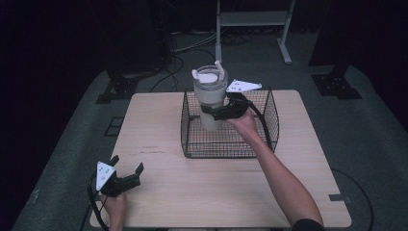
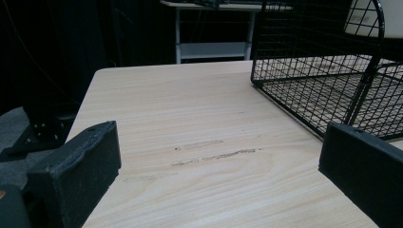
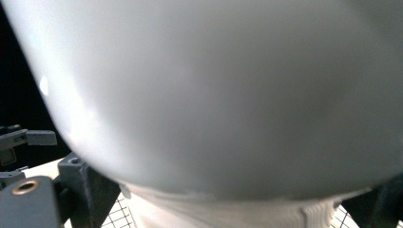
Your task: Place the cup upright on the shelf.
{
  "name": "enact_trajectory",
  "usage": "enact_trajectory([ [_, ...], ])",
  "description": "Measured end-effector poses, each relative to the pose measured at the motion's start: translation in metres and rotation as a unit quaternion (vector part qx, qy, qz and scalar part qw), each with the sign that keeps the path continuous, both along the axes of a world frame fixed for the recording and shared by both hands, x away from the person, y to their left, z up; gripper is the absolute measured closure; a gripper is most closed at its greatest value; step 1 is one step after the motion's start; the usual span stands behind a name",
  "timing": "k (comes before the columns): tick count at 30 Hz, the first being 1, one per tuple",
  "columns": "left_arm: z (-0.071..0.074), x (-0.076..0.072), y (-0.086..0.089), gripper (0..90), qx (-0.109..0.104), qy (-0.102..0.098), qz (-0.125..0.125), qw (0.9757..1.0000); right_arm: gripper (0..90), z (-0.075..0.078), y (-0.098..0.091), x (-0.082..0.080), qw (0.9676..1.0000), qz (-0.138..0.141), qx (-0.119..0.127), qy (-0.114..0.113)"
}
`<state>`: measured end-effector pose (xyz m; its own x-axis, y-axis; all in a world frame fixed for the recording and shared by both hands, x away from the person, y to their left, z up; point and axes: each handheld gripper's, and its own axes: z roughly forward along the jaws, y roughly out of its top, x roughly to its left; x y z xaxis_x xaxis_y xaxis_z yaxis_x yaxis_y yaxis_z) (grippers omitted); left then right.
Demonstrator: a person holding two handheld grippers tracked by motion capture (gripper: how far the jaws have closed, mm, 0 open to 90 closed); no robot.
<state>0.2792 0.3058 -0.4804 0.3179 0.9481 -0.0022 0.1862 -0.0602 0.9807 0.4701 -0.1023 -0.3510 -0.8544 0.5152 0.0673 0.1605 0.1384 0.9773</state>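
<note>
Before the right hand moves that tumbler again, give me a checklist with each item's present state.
1. Right gripper jaws around the tumbler: ok, they straddle its narrower lower body.
2. Grip firm: cannot tell, contact is hidden.
3. Tumbler upright: ok, lid and straw on top.
4. Tumbler bottom resting on the wire basket floor: cannot tell.
5. Basket wholly on the table: ok.
6. Left gripper out of the way: ok, open and empty near the table's front left corner.
</note>
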Motion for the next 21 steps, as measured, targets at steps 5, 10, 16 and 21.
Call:
enact_trajectory([
  [5,0.0,0.0,0.0,0.0,0.0,0.0,0.0,1.0,8.3,-0.012,-0.002,0.012,0.9998,0.004,-0.001,0.017],
  [10,0.0,0.0,0.0,0.0,0.001,0.001,-0.001,1.0,8.3,-0.021,-0.004,0.021,0.9995,0.006,-0.012,0.028],
  [16,0.0,0.0,0.0,0.0,0.0,0.0,-0.001,1.0,8.3,-0.031,-0.002,0.028,0.9989,0.016,-0.023,0.037],
  [21,0.0,0.0,0.0,0.0,0.001,0.0,-0.001,1.0,8.3,-0.043,-0.001,0.036,0.998,0.029,-0.034,0.044],
])
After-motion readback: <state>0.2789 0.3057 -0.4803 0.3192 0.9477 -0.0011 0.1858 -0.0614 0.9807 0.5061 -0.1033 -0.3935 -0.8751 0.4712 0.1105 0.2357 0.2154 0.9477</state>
